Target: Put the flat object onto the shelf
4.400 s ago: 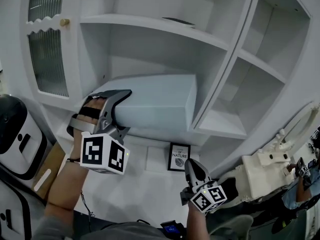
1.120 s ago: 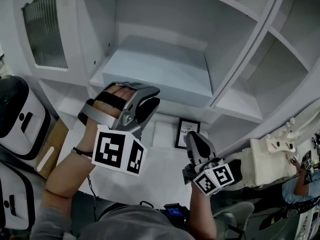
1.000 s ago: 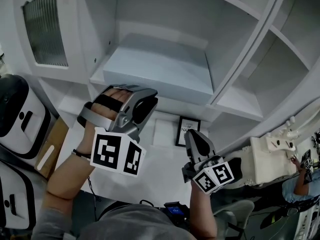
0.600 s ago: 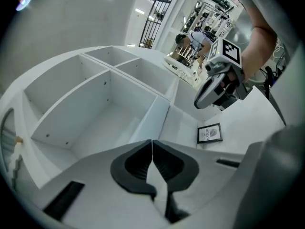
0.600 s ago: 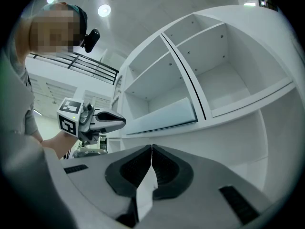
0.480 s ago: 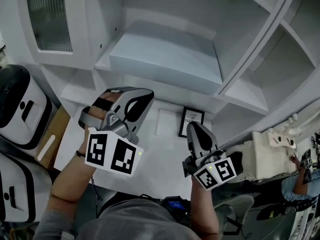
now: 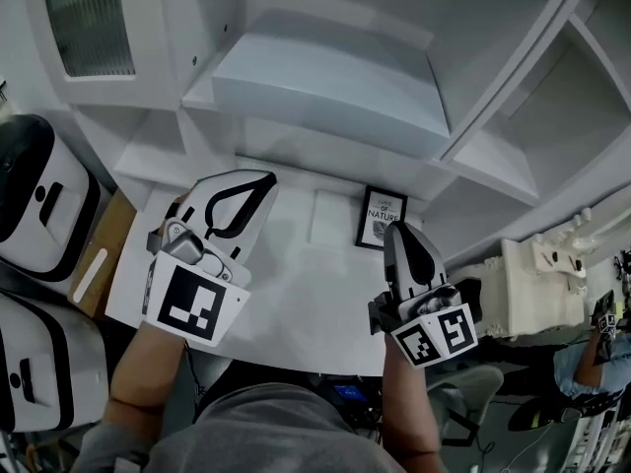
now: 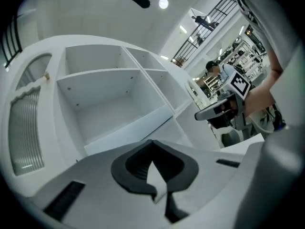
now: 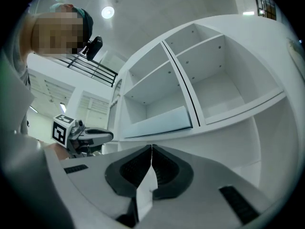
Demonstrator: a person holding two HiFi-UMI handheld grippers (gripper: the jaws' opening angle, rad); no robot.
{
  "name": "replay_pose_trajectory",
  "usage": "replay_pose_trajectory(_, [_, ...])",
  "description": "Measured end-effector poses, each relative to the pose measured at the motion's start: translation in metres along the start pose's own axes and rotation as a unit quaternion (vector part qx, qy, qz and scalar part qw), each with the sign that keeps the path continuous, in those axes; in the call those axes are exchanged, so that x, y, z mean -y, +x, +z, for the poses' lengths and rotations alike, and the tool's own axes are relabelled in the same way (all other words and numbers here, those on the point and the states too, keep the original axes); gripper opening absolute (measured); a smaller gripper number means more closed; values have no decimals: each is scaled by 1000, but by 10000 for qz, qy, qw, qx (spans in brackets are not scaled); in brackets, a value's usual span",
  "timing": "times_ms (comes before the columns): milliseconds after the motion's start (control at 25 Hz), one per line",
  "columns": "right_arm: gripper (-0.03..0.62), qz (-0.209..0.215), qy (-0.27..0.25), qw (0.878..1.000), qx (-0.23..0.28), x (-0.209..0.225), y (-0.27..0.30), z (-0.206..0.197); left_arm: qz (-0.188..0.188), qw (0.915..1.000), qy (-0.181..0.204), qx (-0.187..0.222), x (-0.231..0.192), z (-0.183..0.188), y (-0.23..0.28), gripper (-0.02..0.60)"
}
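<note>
Matt, smooth pale-blue flat object (image 7: pixel 325 82); satin white-painted shelf (image 7: pixel 193 95) — ribbed, glossy glass door pane (image 7: pixel 89 18)

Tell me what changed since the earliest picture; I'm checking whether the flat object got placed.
The left gripper let go of the pale blue flat object, now lying on the shelf, drew back down over the counter and shut empty. The right gripper stayed low and shut beside the framed picture.
</note>
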State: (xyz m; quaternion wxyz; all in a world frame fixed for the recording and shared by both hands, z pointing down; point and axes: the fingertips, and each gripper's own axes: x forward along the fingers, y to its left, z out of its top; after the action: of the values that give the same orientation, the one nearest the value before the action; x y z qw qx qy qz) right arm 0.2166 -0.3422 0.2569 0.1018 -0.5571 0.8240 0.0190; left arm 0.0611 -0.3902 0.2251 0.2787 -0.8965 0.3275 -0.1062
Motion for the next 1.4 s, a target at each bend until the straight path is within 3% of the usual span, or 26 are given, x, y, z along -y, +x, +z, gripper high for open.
replay_pose_trajectory(200, [28,-55,-42,10000,56,1,-12,6,188,9984,-477,232,6,-7,-26,7])
replay_pose_trajectory(360, [28,-100,-129,9998,100,3,-20,12,516,9866,-1508,336,5,-21,-39,7])
replay_pose_trajectory(440, [28,-105,-186,9997,111,3,-24,13,551,9817,-1789,360,5,-29,-46,7])
replay_pose_trajectory(560, [28,-72,-255,9996,123,1,-29,14,531,9795,-1906,379,7,-40,-57,7])
replay_pose_trajectory(920, [28,-168,-251,9991,286,0,-38,12,970,9663,-2350,395,4,-57,-81,6])
replay_pose_trajectory(1400, [28,-153,-555,9975,409,-11,-37,19,1103,9656,-2316,426,2,-55,-88,6])
